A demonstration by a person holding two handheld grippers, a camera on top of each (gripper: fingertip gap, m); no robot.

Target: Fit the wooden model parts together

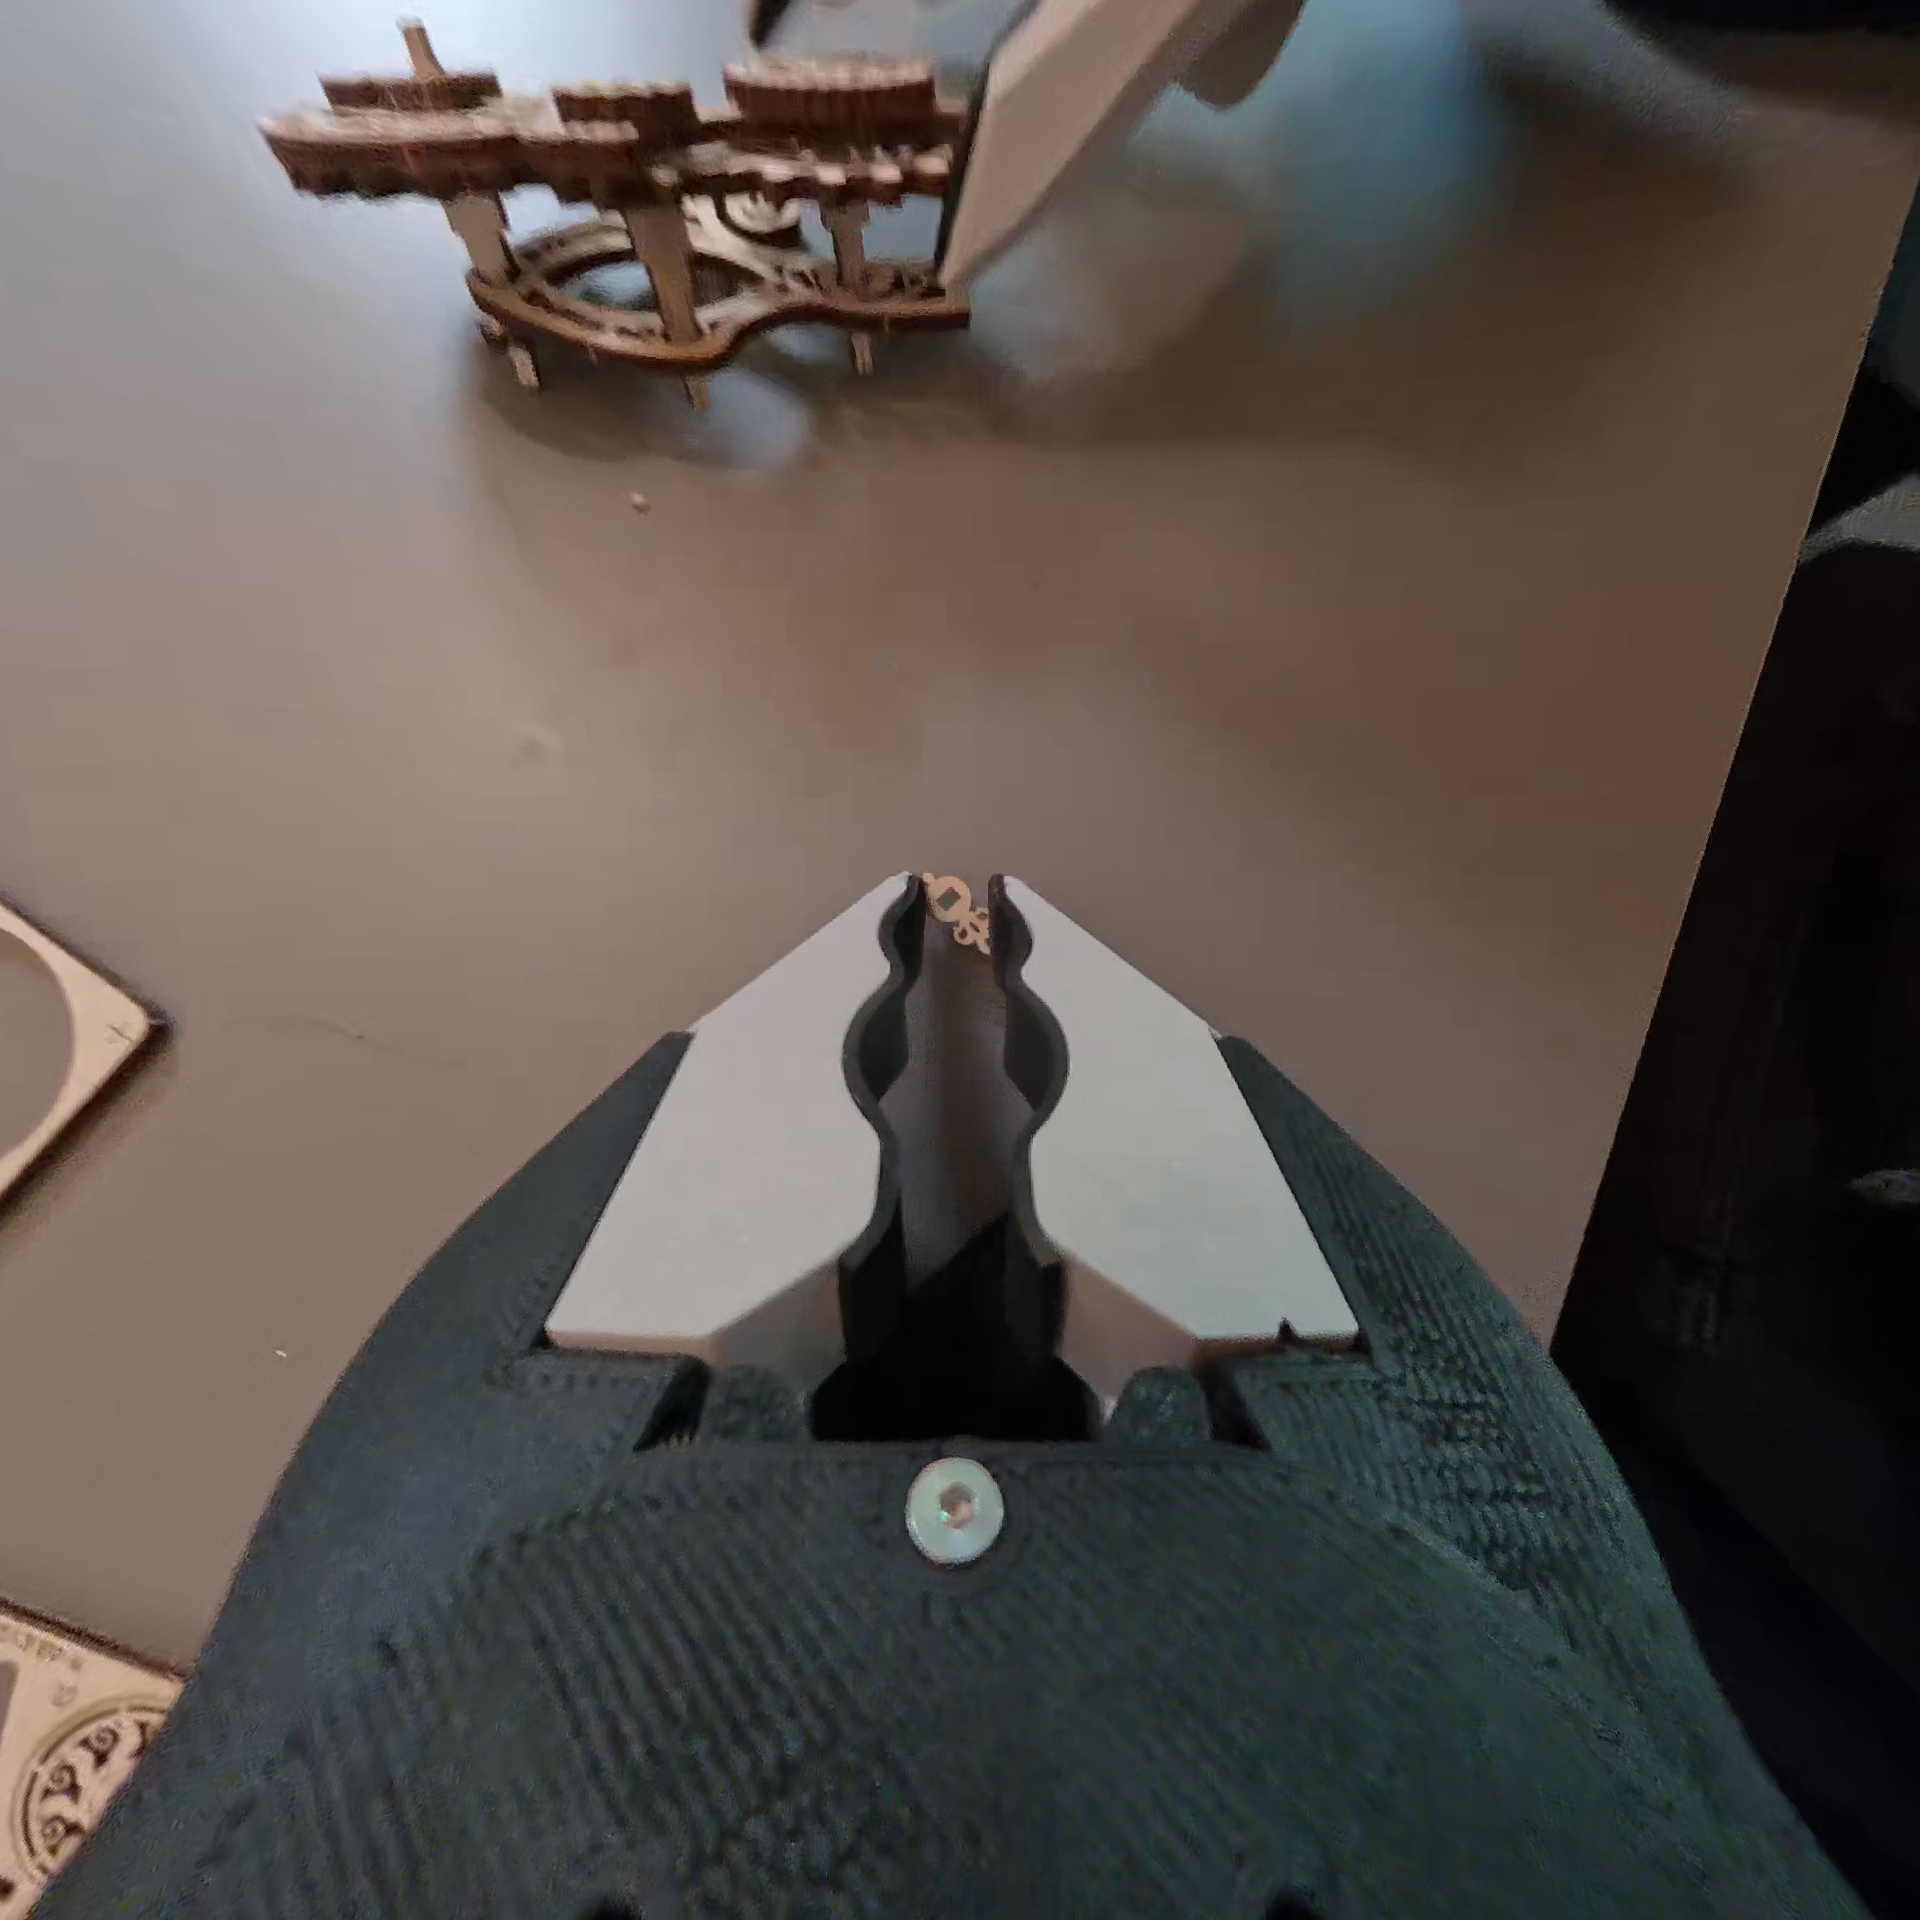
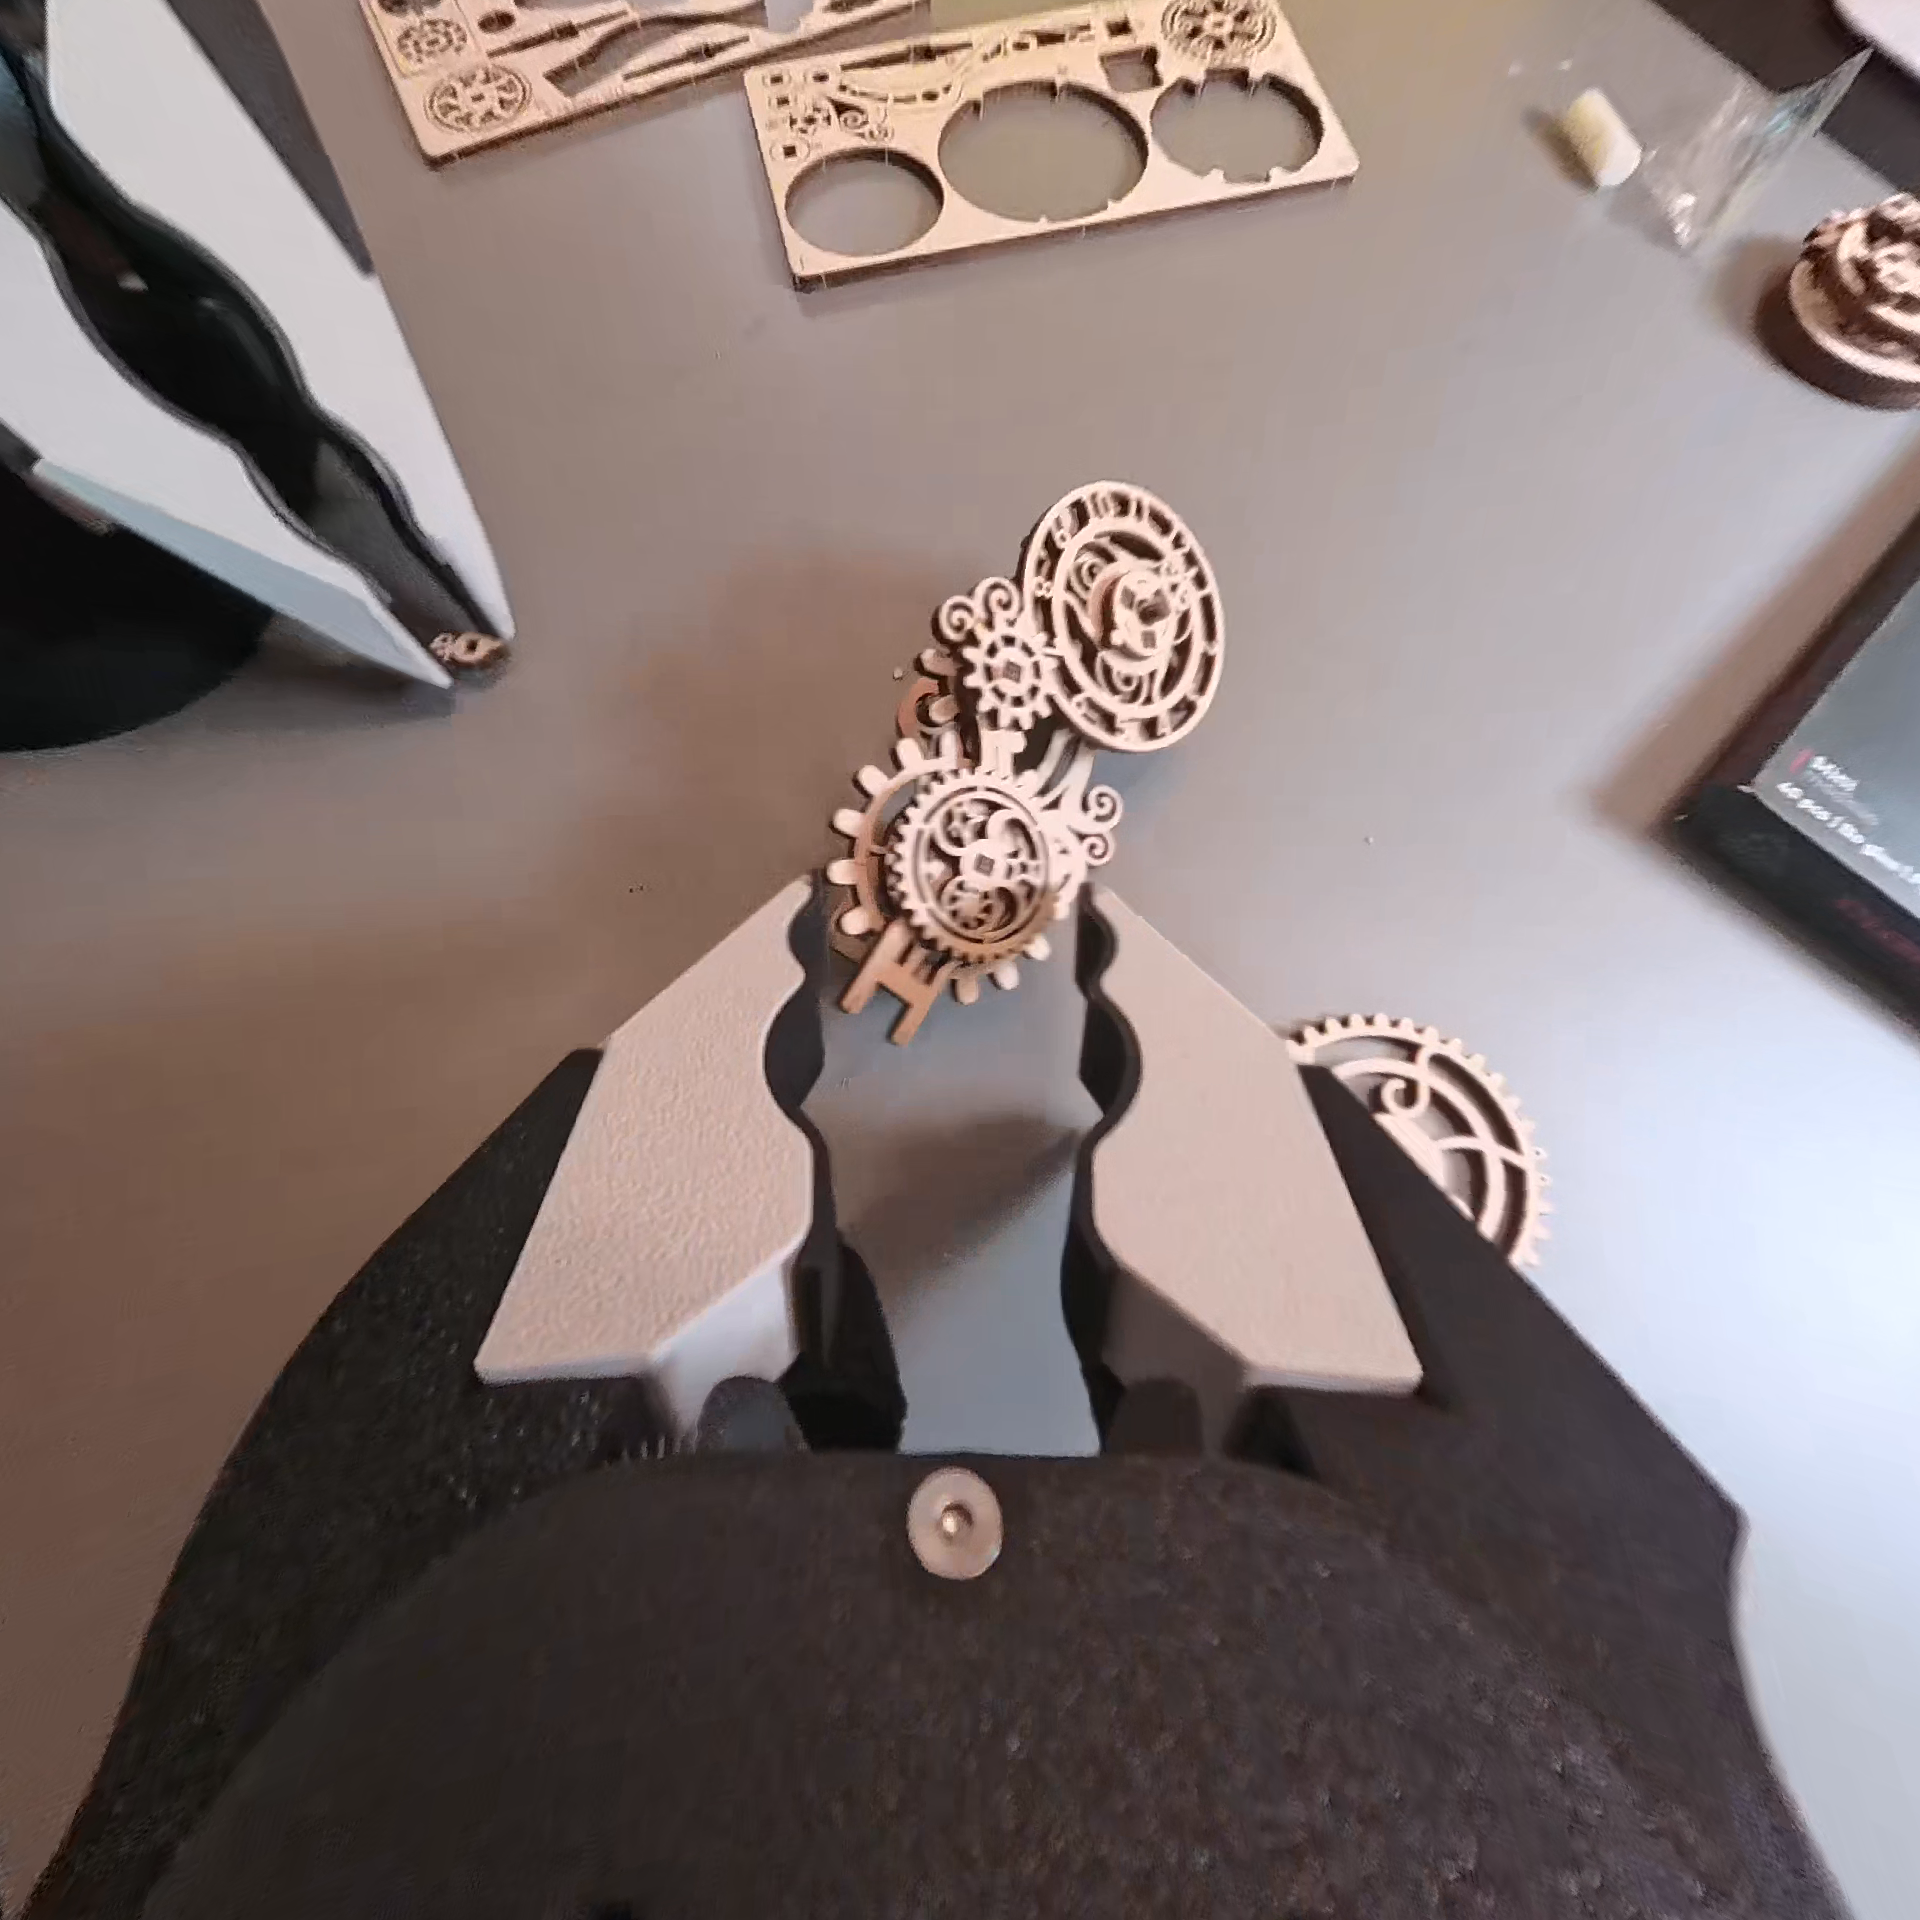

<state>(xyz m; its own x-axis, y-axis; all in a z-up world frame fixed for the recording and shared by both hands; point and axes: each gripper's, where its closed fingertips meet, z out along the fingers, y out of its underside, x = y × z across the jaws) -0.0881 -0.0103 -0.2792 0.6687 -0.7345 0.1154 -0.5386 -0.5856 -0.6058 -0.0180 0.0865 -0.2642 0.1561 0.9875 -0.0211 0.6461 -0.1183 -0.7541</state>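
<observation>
A partly built wooden gear model stands on the grey table, with a round dial and several gears. My right gripper is closed on its lower gear, one finger on each side. In the left wrist view the model stands far off on its small legs, with a finger of the right gripper at its right end. My left gripper is shut on a tiny ornate wooden piece at its fingertips, held low over the table. In the right wrist view the left gripper is to the left of the model, apart from it.
Two punched-out wooden sheets lie at the back. A loose gear lies beside my right finger. A round wooden part, a small white cylinder, a clear bag and a dark box are on the right.
</observation>
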